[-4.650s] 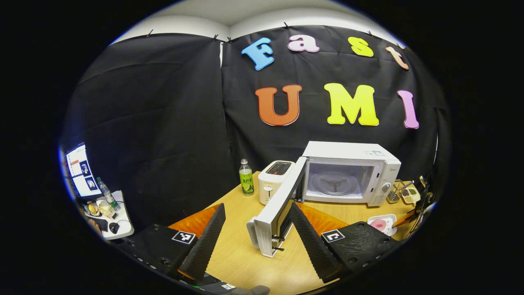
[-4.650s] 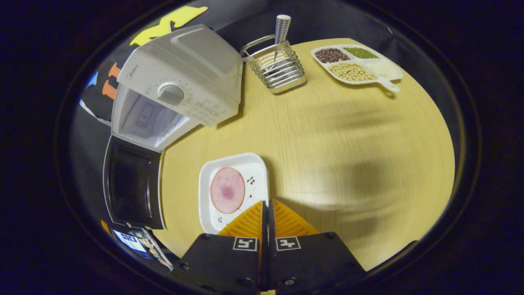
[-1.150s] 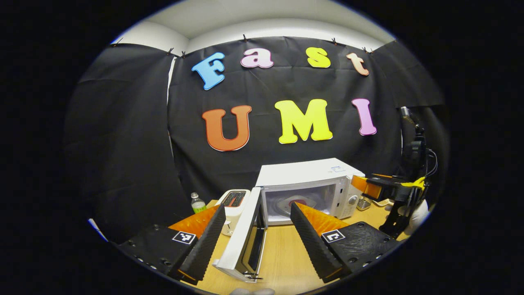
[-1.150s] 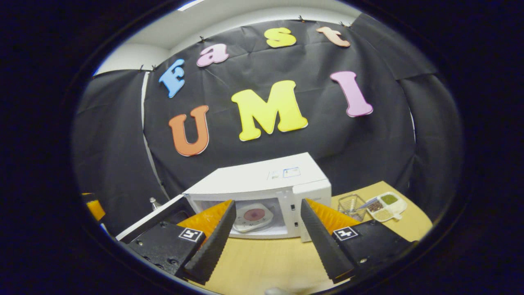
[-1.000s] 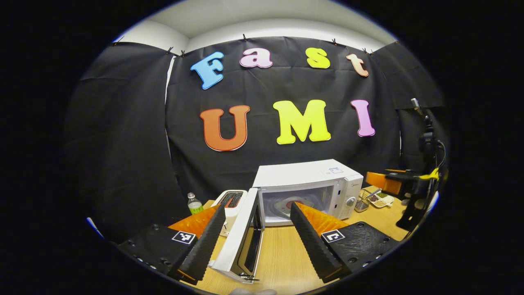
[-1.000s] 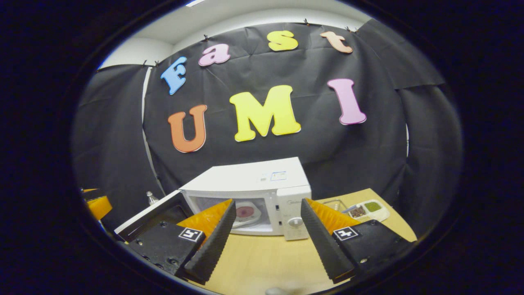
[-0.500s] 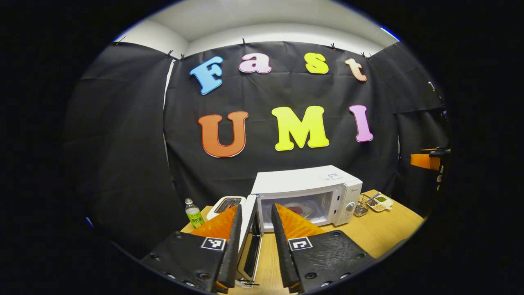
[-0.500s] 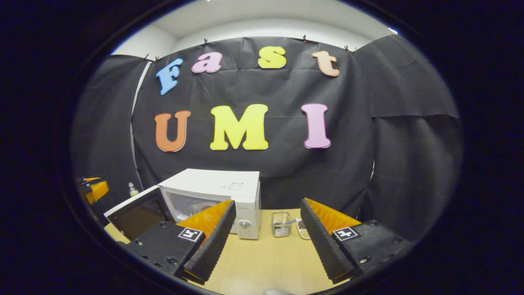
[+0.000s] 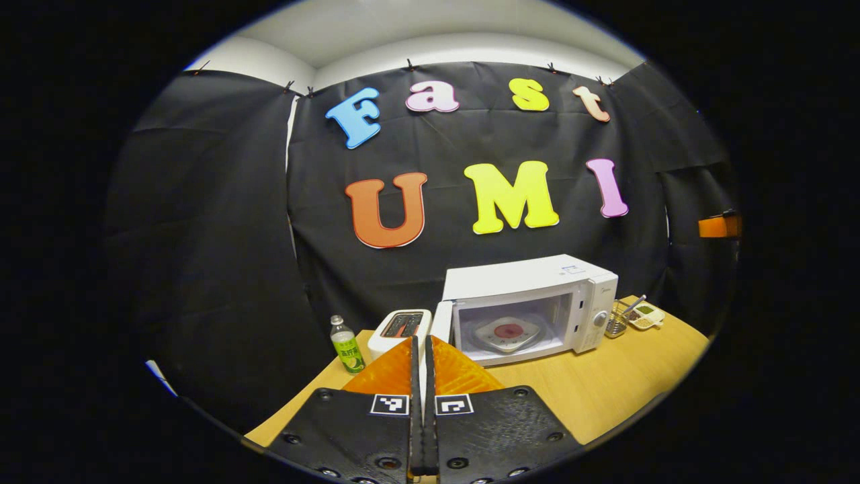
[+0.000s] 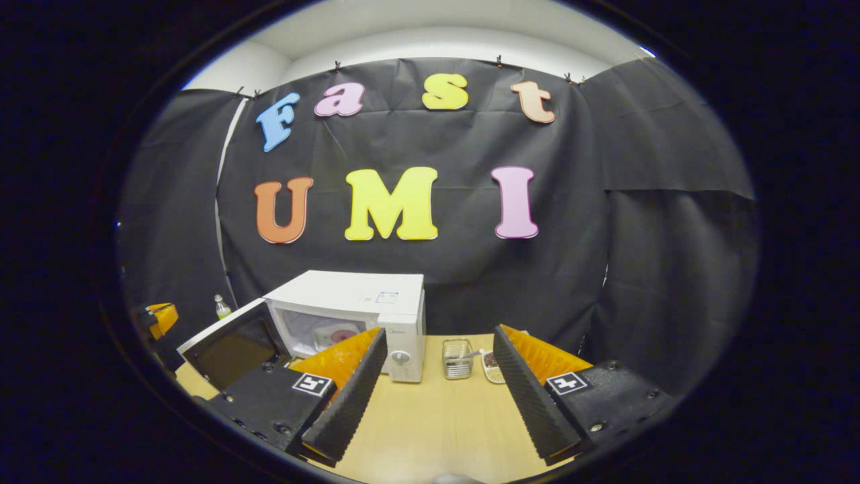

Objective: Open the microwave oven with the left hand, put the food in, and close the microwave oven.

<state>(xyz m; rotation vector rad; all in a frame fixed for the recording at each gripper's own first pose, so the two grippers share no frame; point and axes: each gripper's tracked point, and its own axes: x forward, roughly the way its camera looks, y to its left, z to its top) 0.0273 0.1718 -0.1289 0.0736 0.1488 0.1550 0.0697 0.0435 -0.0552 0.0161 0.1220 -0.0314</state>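
Left gripper [image 9: 422, 344]: closed, fingers drawn together with barely a slit, nothing visibly clamped between. Held low over the bench [image 9: 605, 383], just in front of the microwave [image 9: 531, 282], at the free edge of the open door [image 10: 232, 346]. Contact with that door not determinable in the left gripper view, the door's white edge passing behind the fingers. Judged a stance for pushing rather than gripping: a closed gripper giving one blunt face against the panel.

Right gripper [image 10: 438, 333]: open wide, empty, hanging well back from the microwave and off to its control-panel side. Judged as parked clear of the door's swing.

Food [image 9: 508, 330]: inside the microwave cavity, on a white square plate [image 9: 497, 339] lying flat on the cavity floor, near the middle. Appearance: a round pink slice, darker red at the centre, thin and flat; plate rim rounded at the corners, small markings too small to make out. Set well inside the sill, so no obstruction to the door expected.

Door: swung out to the left, dark window facing the right gripper view. Task judged two-thirds done; closing not yet done.

Nearby, untouched: toaster [image 9: 403, 326] and green-labelled bottle [image 9: 347, 346] left of the microwave; wire basket [image 10: 458, 359] and divided tray [image 9: 645, 314] to its right.
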